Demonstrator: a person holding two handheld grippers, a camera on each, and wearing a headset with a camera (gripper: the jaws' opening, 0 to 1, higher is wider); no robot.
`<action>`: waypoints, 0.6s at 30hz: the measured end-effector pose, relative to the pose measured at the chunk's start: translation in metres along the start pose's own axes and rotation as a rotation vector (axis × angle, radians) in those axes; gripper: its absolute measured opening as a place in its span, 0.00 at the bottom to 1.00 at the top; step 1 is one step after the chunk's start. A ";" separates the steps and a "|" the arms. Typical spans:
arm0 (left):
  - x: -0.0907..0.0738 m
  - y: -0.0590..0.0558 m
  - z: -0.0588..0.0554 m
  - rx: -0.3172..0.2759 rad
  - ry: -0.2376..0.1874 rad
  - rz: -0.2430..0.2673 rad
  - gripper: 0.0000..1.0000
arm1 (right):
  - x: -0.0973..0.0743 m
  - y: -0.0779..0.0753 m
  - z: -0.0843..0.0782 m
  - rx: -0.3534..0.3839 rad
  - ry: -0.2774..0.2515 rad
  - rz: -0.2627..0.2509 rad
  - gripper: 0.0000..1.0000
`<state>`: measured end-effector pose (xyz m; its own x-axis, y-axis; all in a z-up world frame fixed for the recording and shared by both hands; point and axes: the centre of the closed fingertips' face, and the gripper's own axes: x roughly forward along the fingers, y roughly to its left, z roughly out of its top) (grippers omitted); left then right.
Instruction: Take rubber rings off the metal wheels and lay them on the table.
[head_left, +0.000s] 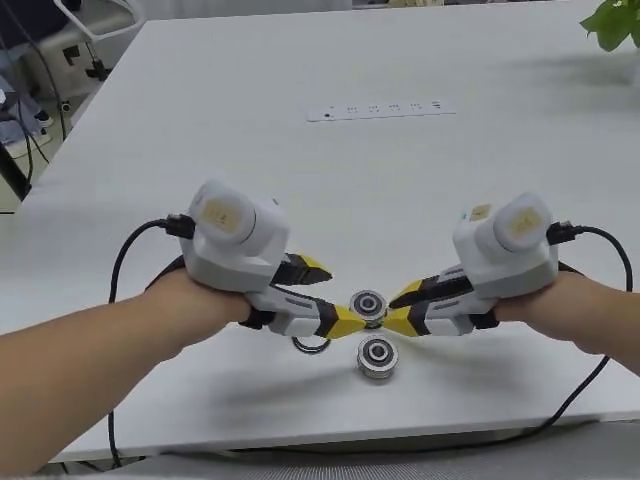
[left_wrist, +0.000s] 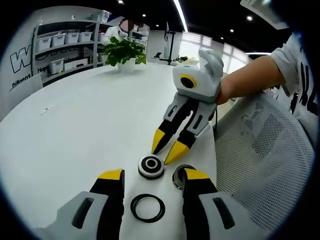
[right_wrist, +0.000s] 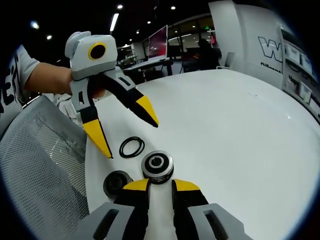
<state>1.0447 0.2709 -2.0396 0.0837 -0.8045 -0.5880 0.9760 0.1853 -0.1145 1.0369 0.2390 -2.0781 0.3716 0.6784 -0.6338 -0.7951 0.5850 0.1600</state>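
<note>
Two metal wheels stand near the table's front edge: one (head_left: 368, 305) (left_wrist: 151, 166) (right_wrist: 157, 165) with a black rubber band round it, the other (head_left: 377, 355) (left_wrist: 178, 175) (right_wrist: 117, 182) closer to me. A loose black rubber ring (head_left: 311, 345) (left_wrist: 147, 207) (right_wrist: 132, 146) lies flat on the table. My left gripper (head_left: 330, 295) (left_wrist: 154, 176) (right_wrist: 127, 130) is open wide, its jaws either side of the ring and pointing at the farther wheel. My right gripper (head_left: 398, 310) (left_wrist: 166, 150) (right_wrist: 161, 186) comes from the opposite side, its jaws only narrowly apart, tips just short of that wheel.
The white table (head_left: 400, 180) stretches far ahead, with a white power strip (head_left: 380, 110) in the middle and a green plant (head_left: 612, 22) at the far right corner. The front edge (head_left: 350, 440) lies close behind the wheels. A mesh chair (left_wrist: 265, 165) stands by it.
</note>
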 end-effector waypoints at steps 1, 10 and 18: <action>0.002 -0.001 0.000 -0.001 0.002 -0.004 0.41 | 0.000 0.000 0.000 -0.003 -0.001 0.000 0.14; 0.014 -0.006 -0.002 0.008 0.018 -0.020 0.37 | 0.004 0.000 0.000 -0.010 -0.004 0.001 0.13; 0.023 -0.010 -0.003 0.020 0.031 -0.027 0.33 | 0.005 0.001 -0.001 -0.015 -0.004 0.002 0.11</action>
<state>1.0367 0.2527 -2.0544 0.0516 -0.7909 -0.6097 0.9816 0.1525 -0.1148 1.0378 0.2427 -2.0821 0.3720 0.6812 -0.6305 -0.8028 0.5771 0.1498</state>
